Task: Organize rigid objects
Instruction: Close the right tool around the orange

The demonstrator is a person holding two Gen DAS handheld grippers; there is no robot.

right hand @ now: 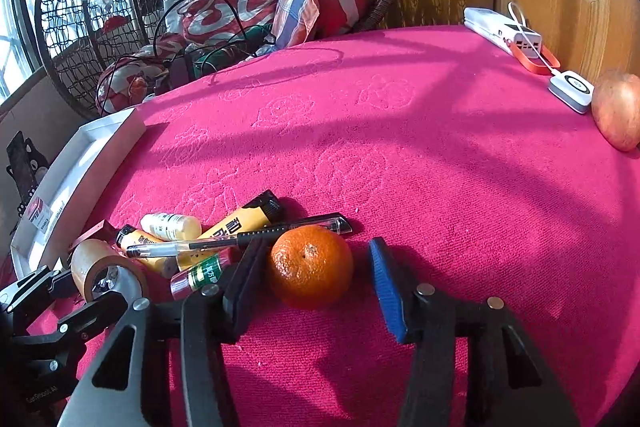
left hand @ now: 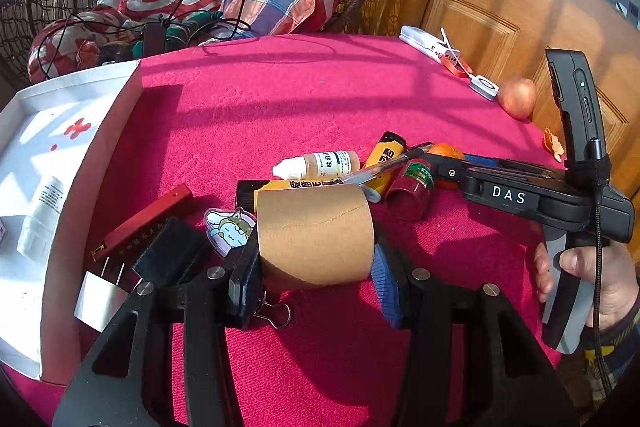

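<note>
My left gripper (left hand: 316, 275) is shut on a brown tape roll (left hand: 316, 235), one finger at each end; the roll also shows in the right wrist view (right hand: 100, 267). Behind the roll lies a pile: a white dropper bottle (left hand: 320, 165), yellow tubes (left hand: 384, 157), a clear pen (left hand: 384, 165) and a dark red bottle with a green label (left hand: 412, 191). My right gripper (right hand: 316, 283) is open around an orange (right hand: 310, 267), which lies nearer its left finger, and no contact shows. The right gripper's body shows in the left wrist view (left hand: 520, 195).
A white box (left hand: 60, 163) with a white bottle stands at the left table edge. A red bar (left hand: 140, 223), a white plug (left hand: 100, 297) and a cartoon tag (left hand: 230, 229) lie near it. An apple (right hand: 618, 111), a power bank (right hand: 504, 31) and a white charger puck (right hand: 572, 91) sit far right.
</note>
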